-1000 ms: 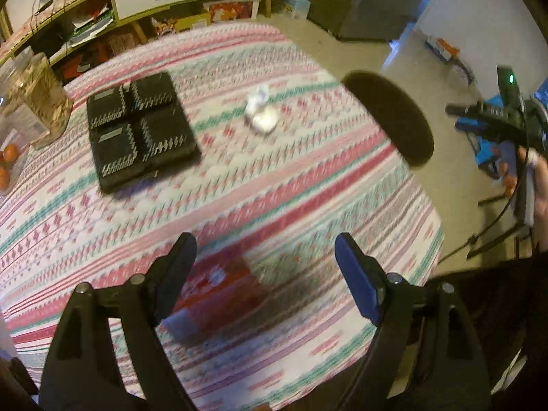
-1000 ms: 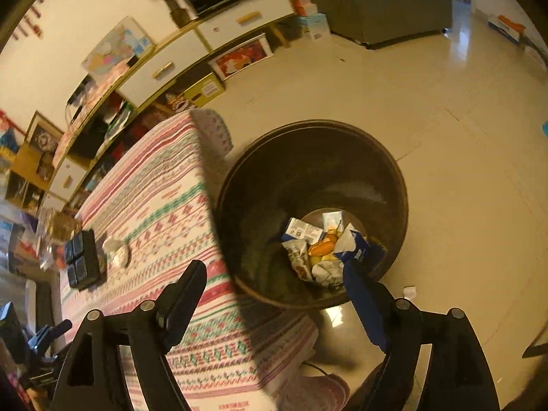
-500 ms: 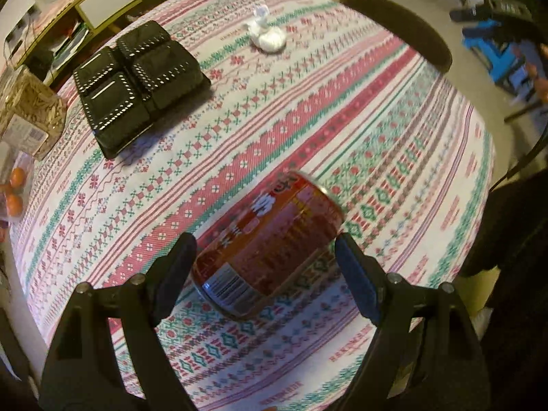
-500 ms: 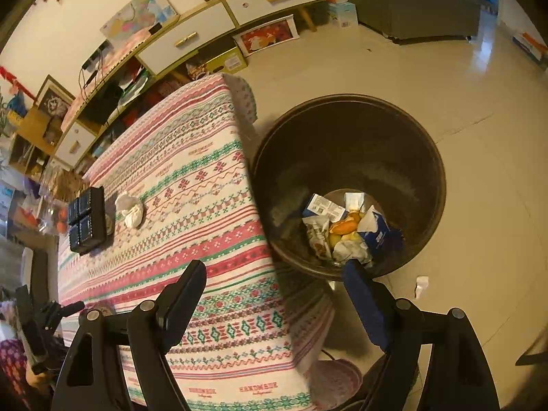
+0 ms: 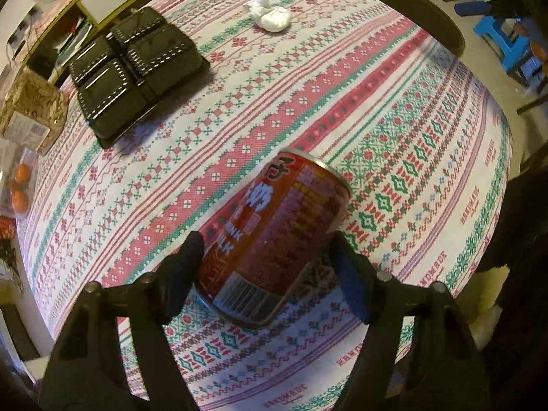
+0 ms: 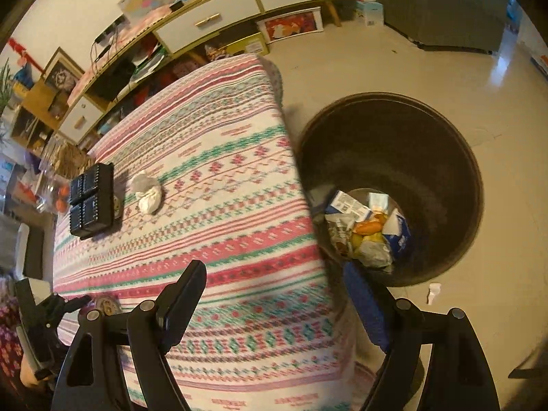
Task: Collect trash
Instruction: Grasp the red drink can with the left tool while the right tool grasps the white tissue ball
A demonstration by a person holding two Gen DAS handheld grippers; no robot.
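A red drink can (image 5: 277, 236) lies on its side on the patterned tablecloth (image 5: 342, 102). My left gripper (image 5: 265, 257) points down over it, its jaws closing with the can between them; the pads are close to its sides without clearly pressing. A white tissue wad (image 5: 272, 17) lies farther off, also seen in the right wrist view (image 6: 149, 195). My right gripper (image 6: 274, 287) hangs open and empty above the table's edge. Beside the table stands the dark round trash bin (image 6: 445, 157), with wrappers and cartons at its bottom.
A black four-part plastic tray (image 5: 133, 72) sits near the tissue. A clear jar (image 5: 30, 113) and bagged oranges (image 5: 19, 185) stand at the table's far left. A white-drawered cabinet (image 6: 239, 3) lines the wall. A small white scrap (image 6: 433, 293) lies on the floor by the bin.
My left gripper has come down over the can and its jaws have narrowed around it. My right gripper has shifted from above the bin to over the table's edge, still open.
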